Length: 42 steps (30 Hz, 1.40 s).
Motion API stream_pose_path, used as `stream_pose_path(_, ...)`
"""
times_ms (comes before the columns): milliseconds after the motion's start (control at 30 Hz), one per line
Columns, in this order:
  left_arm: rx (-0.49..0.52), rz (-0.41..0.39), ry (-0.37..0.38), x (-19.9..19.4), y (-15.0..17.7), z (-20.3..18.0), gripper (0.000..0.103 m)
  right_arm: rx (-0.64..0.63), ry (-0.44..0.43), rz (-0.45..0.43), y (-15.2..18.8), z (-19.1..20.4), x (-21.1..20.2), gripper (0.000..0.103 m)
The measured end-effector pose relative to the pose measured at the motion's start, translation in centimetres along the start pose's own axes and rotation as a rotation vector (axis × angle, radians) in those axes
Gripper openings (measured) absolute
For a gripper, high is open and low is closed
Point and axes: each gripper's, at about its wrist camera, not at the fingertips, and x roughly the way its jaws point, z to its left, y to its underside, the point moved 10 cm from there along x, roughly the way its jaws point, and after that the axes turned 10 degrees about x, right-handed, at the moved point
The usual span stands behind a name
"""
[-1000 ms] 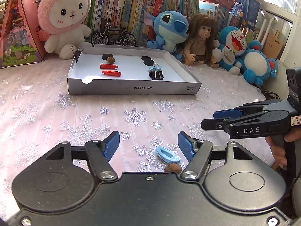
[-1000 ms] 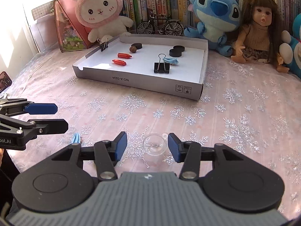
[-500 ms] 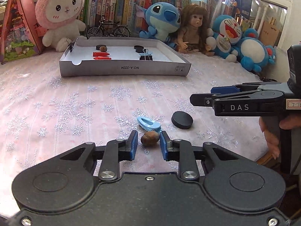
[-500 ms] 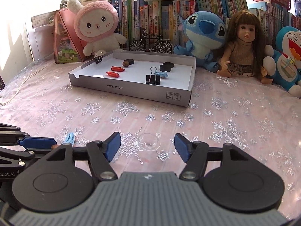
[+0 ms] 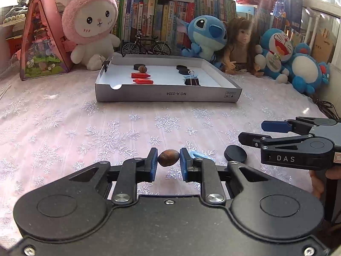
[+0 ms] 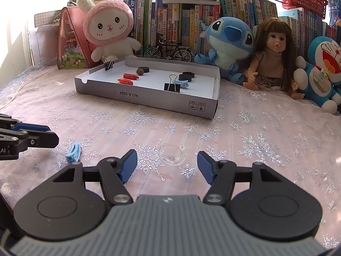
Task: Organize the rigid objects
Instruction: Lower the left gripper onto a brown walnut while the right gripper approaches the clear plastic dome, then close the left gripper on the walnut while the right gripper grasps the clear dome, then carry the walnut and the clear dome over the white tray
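Left wrist view: left hand-held gripper (image 5: 168, 163) clamped on a brown nut (image 5: 168, 157) just above the surface (image 5: 64, 128). Right hand-held gripper (image 6: 166, 167) spread apart, nothing gripped, clear disc (image 6: 172, 154) between its fingertips.

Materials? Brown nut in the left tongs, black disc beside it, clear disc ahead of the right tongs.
Nut: likely wood or real shell; brown, ridged, dull sheen. Black disc: probably plastic or rubber; matte, uniform, no glare. Clear disc: transparent plastic or glass, can't tell; snowflake cloth shows through, rim glints.
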Motion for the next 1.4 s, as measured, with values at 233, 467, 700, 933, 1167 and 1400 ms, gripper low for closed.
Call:
stream_pose_path(233, -0.045, -0.003, -0.035, 1.5, -1.3, 2.1, 0.021, 0.050, 0.039, -0.014, -0.4, -0.4, 0.5, 0.066)
stream_pose_path(467, -0.051, -0.011, -0.029, 2.3, -2.2, 2.1, 0.021, 0.034, 0.045, 0.028, 0.2, 0.3, 0.8, 0.039)
stream_pose_path(700, -0.055, -0.015, -0.023, 2.6, -2.7, 2.1, 0.021, 0.036, 0.038, 0.026, -0.1, 0.6, 0.7, 0.034)
stream_pose_path(933, -0.062, -0.032, -0.020, 2.9, -4.3, 2.8, 0.021, 0.034, 0.039, 0.003, -1.8, 0.5, 0.6, 0.034)
stream_pose_path(1167, -0.086, -0.058, -0.017, 3.5, -6.9, 3.9, 0.021, 0.055, 0.042, -0.014, -3.9, 0.1, 0.7, 0.034)
stream_pose_path(1400, -0.126, -0.060, 0.004, 4.6, -8.7, 5.0, 0.021, 0.073, 0.035, -0.019, -5.7, -0.3, 1.2, 0.034)
